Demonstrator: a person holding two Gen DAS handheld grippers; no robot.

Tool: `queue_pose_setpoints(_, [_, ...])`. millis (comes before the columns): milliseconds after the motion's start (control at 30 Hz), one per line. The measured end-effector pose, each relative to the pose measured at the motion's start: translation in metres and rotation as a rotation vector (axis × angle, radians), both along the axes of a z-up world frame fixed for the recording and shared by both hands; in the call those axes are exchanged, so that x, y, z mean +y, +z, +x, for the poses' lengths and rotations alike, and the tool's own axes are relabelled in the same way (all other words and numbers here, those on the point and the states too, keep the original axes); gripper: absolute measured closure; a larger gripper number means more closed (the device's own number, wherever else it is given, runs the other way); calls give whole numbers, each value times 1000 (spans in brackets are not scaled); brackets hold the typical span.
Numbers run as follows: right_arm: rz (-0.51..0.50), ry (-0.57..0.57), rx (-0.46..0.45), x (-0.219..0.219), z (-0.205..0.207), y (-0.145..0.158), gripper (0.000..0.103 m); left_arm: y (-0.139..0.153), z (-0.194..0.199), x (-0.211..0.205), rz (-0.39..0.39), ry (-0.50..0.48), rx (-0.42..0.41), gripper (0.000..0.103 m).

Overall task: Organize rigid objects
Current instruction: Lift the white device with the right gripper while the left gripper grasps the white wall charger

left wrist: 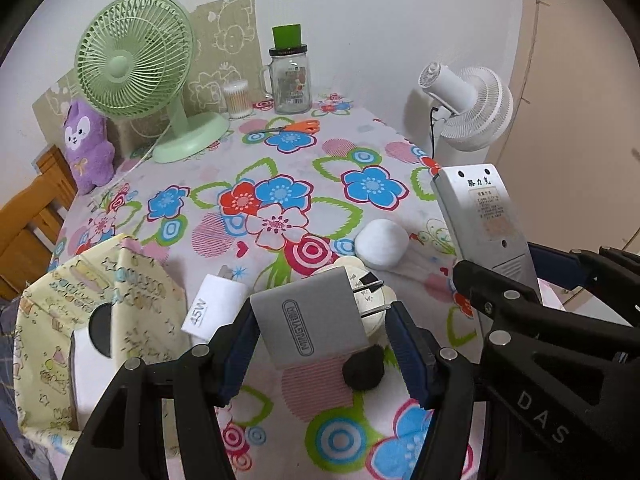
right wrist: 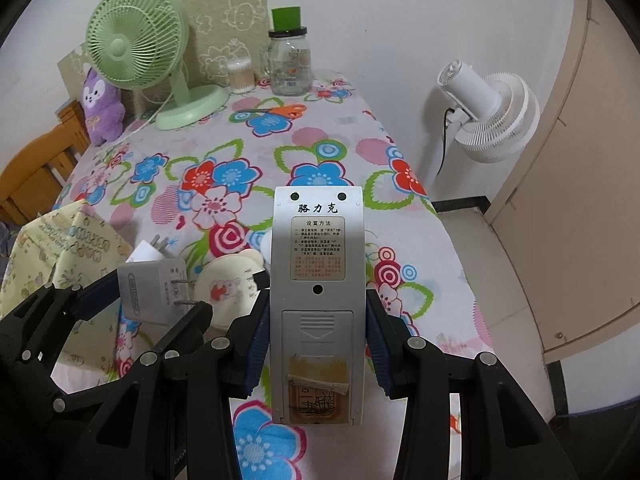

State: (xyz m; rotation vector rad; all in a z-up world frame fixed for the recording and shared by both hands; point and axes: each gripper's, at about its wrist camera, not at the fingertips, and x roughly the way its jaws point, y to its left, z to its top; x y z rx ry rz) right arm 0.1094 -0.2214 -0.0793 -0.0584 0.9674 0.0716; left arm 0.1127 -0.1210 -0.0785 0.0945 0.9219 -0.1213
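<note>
My left gripper (left wrist: 320,320) is shut on a grey plug charger (left wrist: 312,320), held above the flowered table; the charger also shows in the right wrist view (right wrist: 148,290). My right gripper (right wrist: 316,320) is shut on a silver remote control (right wrist: 318,280), back side up, which also shows at the right of the left wrist view (left wrist: 484,216). A white 45W charger (left wrist: 212,306) lies beside a yellow patterned fabric box (left wrist: 80,320). A cream round case (right wrist: 230,288) lies under the charger. A white ball (left wrist: 382,248) and a small black lump (left wrist: 364,368) rest on the cloth.
At the back of the table stand a green fan (left wrist: 136,64), a purple plush (left wrist: 86,144), a cotton swab tub (left wrist: 238,98) and a glass jar (left wrist: 290,80). Orange scissors (left wrist: 296,126) lie near them. A white floor fan (right wrist: 488,116) stands right of the table.
</note>
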Motion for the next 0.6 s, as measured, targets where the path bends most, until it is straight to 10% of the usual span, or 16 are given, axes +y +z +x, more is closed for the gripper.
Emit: queue_pose_setpoints(600, [-67, 70, -41, 27, -44, 45, 57, 39, -42, 15, 34, -28, -34, 38])
